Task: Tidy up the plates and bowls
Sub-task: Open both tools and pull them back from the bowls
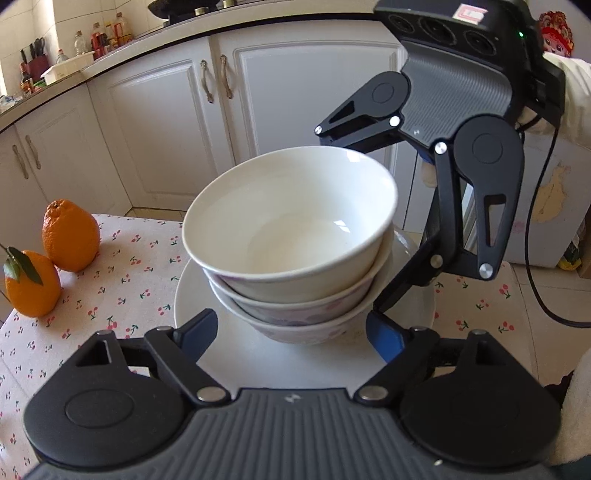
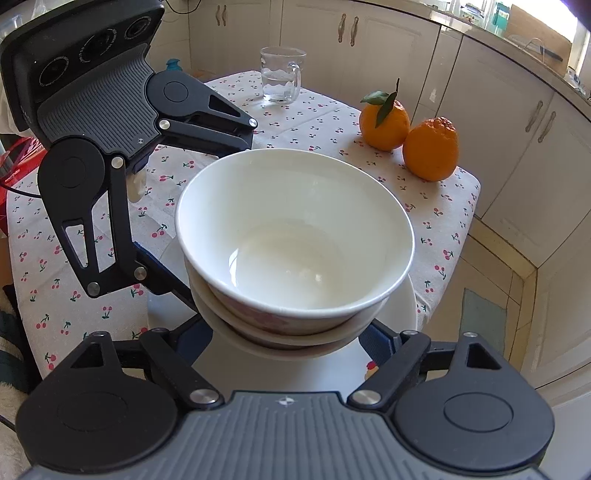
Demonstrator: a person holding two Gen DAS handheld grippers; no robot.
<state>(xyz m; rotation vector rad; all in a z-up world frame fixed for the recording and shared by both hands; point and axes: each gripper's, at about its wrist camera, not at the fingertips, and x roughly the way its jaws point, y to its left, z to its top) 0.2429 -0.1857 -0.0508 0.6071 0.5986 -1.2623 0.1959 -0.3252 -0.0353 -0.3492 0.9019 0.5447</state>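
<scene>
Beyond the stacked bowls, between both spread-open grippers, only right-wrist shows a glass mug.

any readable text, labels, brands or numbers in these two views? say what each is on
No text reads clearly in either view.
Red-and-white sticker on top of the right gripper body: too blurred to read.
Small white logo mark on the left gripper body: a symbol, not letters.
Bottles on the counter: labels too small to read.
Bowl stack, plate, glass mug: no lettering visible.
</scene>
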